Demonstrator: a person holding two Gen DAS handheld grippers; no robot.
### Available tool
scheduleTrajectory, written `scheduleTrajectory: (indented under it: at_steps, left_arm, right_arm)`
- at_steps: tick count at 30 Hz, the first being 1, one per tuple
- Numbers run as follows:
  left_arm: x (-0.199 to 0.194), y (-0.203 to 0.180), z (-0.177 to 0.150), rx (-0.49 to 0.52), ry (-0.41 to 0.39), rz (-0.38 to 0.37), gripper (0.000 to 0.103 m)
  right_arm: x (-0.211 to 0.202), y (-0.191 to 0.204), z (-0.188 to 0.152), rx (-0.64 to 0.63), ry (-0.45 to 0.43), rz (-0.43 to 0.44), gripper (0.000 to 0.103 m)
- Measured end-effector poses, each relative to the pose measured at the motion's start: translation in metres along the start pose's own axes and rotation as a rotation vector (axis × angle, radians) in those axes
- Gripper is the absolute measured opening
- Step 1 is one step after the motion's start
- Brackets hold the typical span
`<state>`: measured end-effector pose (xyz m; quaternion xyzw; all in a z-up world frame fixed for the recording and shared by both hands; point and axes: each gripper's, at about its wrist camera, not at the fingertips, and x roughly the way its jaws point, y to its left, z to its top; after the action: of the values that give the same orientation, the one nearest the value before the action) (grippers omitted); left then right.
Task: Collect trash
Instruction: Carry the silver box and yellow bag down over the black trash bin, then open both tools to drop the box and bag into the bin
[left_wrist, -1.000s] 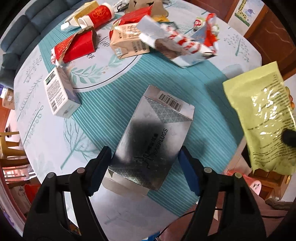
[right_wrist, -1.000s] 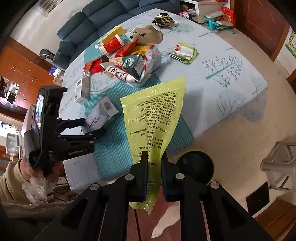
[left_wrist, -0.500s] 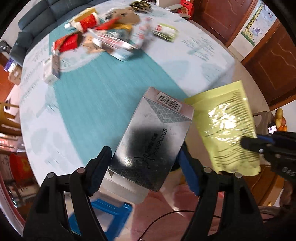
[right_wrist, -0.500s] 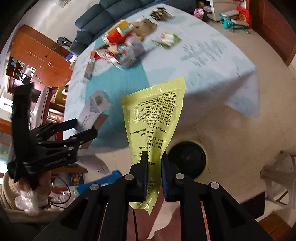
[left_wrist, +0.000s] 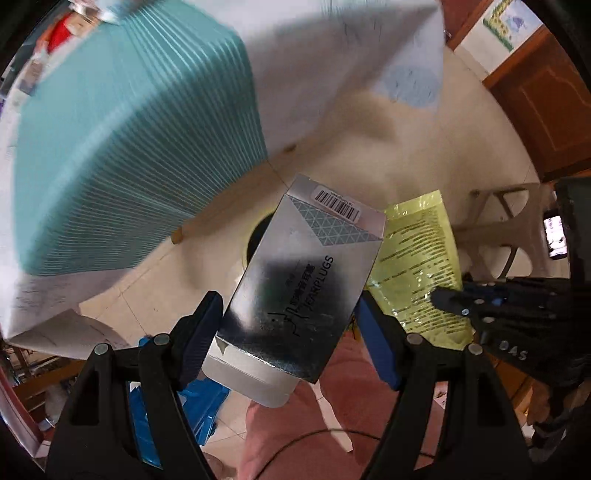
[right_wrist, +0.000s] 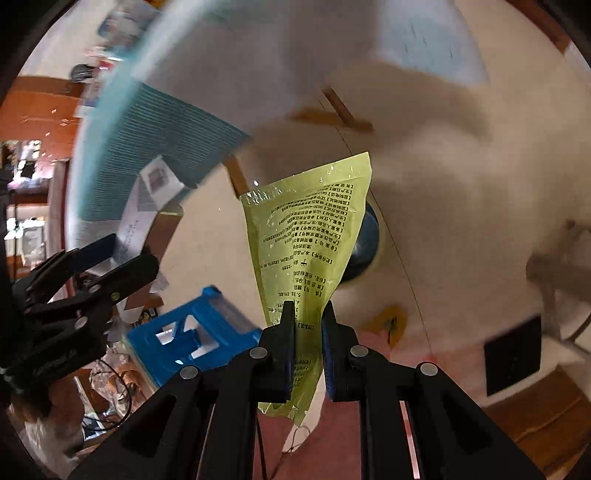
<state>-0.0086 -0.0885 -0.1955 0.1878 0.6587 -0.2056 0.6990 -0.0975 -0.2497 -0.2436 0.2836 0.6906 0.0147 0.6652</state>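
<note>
Overhead now, left claw (left_wrist: 291, 321) clamped on silver earplug box (left_wrist: 306, 273), right claw (right_wrist: 308, 332) pinching yellow-green pouch (right_wrist: 306, 236).

Left gripper (left_wrist: 291, 317) clamped wide, apparently pointing downward; right gripper (right_wrist: 308, 347) fingers (right_wrist: 286, 350) pinched near-shut.

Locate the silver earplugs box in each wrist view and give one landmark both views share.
Left wrist view: the silver earplugs box fills the lower centre, clamped between the pads of the left hand-held gripper.
Right wrist view: the box is small at left of centre, blurred, in that same gripper.
Shared landmark: the yellow printed pouch, pinched by the right hand-held gripper.
</note>
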Motion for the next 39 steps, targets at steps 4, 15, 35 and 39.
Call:
scheduleTrajectory:
  at_steps: [4,15,35,39]
  left_arm:
    - [0.062,-0.008,0.002,-0.006,0.035,0.022,0.071]
    - [0.237,-0.010,0.003,-0.040,0.125,0.067,0.071]
    - [0.291,0.021,0.009,-0.098,0.150,0.021,0.087]
    - [0.267,0.025,0.007,-0.129,0.118,-0.001,0.087]
  right_arm:
    - [0.057,-0.022,0.006,0.047,0.052,-0.026,0.012]
    - [0.236,-0.078,0.027,0.174,0.145,-0.081,0.012]
    - [0.279,-0.099,0.011,0.281,-0.034,-0.119,0.069]
    - [0.267,-0.092,0.020,0.272,-0.060,-0.122,0.069]
